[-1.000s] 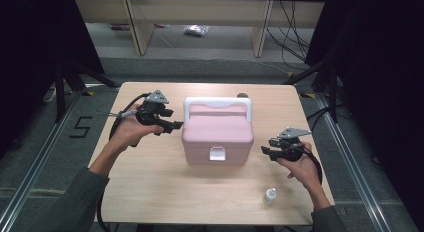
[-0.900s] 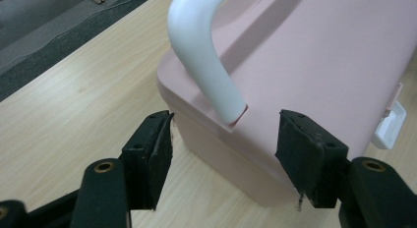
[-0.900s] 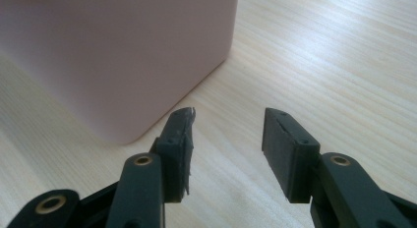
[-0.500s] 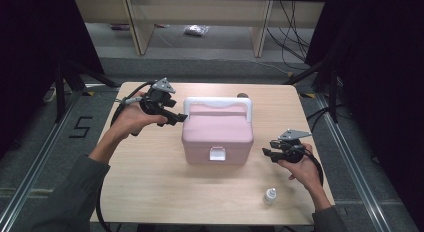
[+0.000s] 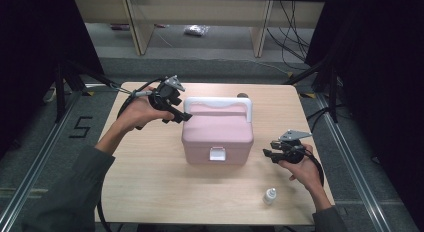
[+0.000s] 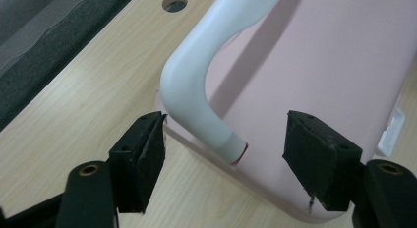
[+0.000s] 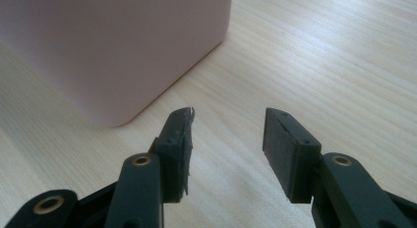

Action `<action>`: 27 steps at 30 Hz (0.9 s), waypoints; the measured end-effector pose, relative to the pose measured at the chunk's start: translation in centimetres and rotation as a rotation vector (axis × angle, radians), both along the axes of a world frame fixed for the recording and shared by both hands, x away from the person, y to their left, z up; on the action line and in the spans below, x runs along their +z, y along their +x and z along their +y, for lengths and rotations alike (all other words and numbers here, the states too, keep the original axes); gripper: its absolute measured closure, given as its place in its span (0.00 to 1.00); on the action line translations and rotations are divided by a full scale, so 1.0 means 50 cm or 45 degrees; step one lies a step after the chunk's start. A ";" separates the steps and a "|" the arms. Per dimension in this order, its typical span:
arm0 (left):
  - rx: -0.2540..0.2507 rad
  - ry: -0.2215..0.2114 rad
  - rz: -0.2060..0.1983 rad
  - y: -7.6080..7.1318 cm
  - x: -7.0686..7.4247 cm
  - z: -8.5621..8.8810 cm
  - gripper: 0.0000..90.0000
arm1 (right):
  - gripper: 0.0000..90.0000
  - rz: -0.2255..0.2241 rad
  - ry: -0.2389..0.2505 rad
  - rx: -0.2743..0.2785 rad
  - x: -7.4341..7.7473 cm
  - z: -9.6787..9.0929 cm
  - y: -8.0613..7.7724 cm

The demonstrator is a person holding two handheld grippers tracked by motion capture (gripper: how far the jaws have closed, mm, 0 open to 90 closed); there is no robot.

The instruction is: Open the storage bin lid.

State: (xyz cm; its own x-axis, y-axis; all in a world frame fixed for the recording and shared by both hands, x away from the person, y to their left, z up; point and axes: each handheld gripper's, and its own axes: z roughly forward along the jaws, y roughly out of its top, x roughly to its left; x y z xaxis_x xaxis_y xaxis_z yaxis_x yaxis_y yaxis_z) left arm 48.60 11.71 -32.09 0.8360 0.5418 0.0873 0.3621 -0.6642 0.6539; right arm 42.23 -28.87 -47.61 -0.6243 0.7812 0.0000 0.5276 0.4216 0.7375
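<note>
A pink plastic carry box (image 5: 217, 134) with a white handle (image 5: 218, 103) is sitting in the middle of the light wooden bench (image 5: 150, 187), its lid down and a small white latch (image 5: 217, 154) facing the person's side. The handle is standing upright across the back of the lid.

The left gripper (image 5: 174, 112) is hovering at the box's upper left corner, just beside the end of the handle. Its fingers (image 6: 142, 159) have just been opening and are now standing wide; in the left gripper view the curved corner of the handle (image 6: 196, 85) and its pivot on the lid are lying between them, but the pads are not pressing on it, with clear gaps on both sides. A round hole (image 6: 174, 2) in the bench is showing beyond the handle.

The right gripper (image 5: 274, 155) is resting low by the box's right side, near it but apart. Its fingers (image 7: 177, 149) are parted about halfway with nothing between them but bare bench, and in the right gripper view the box's lower corner (image 7: 118, 56) is lying just ahead and to the left of the pads.

A small white dropper bottle (image 5: 270, 195) is standing near the bench's front edge, close to the right hand (image 5: 305, 172) and well apart from the box.
</note>
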 end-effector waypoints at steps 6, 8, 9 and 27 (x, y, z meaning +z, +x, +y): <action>-0.022 0.036 -0.013 0.006 0.015 -0.013 0.35 | 0.61 0.016 0.004 -0.008 -0.002 0.000 -0.003; -0.027 0.037 -0.008 0.009 0.016 -0.019 0.36 | 0.61 0.002 -0.012 0.010 -0.001 -0.004 -0.002; -0.034 0.054 -0.013 0.012 0.016 -0.022 0.36 | 0.61 -0.002 -0.014 0.011 0.000 -0.005 -0.003; -0.075 0.136 0.020 0.072 0.014 -0.056 0.38 | 0.60 0.034 -0.024 0.014 -0.006 0.000 -0.007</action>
